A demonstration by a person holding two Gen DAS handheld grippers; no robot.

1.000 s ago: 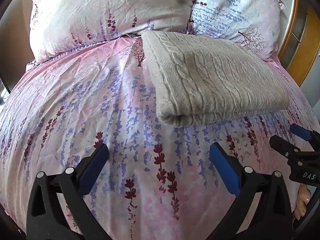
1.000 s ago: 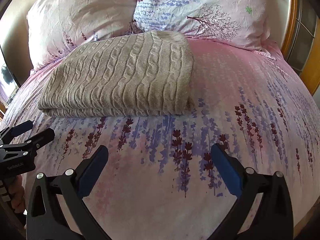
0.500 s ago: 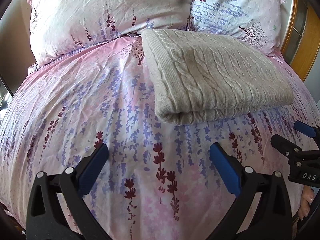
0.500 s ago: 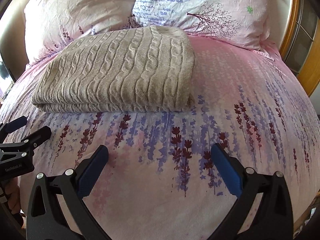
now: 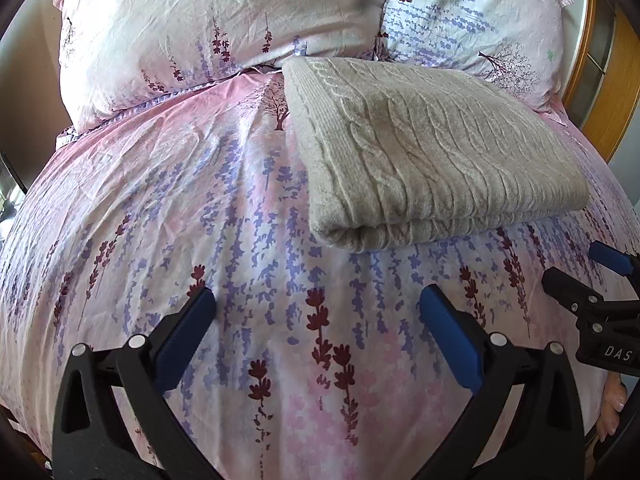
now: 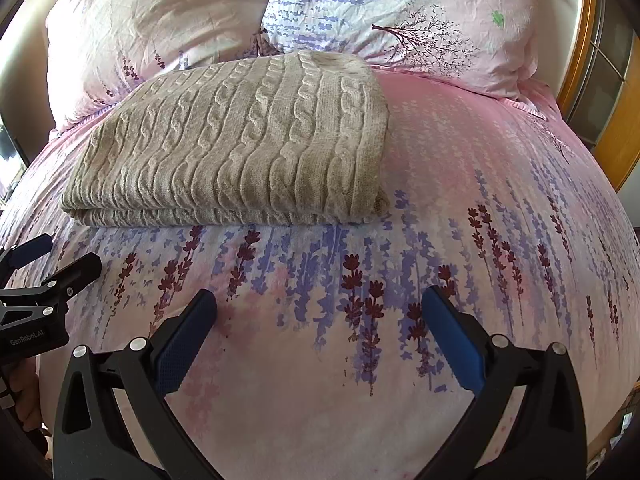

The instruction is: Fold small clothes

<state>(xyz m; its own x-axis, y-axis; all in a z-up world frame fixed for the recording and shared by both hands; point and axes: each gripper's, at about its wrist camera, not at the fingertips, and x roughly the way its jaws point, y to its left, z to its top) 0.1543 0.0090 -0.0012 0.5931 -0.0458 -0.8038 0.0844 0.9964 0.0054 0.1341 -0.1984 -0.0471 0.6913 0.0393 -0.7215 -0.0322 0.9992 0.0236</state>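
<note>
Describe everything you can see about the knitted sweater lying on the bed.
The sweater is a beige cable-knit garment, soft and thick, with raised braided ribs running across its top. It is folded into a neat rectangular stack of several layers, with a rounded fold along its near edge. It lies flat on the floral pink bedcover, its far edge reaching the pillows. Neither gripper touches it.

You're in a home bedroom: a bed with a pink flowered duvet, two matching pillows at its head, and wooden-framed glass doors beside it.
</note>
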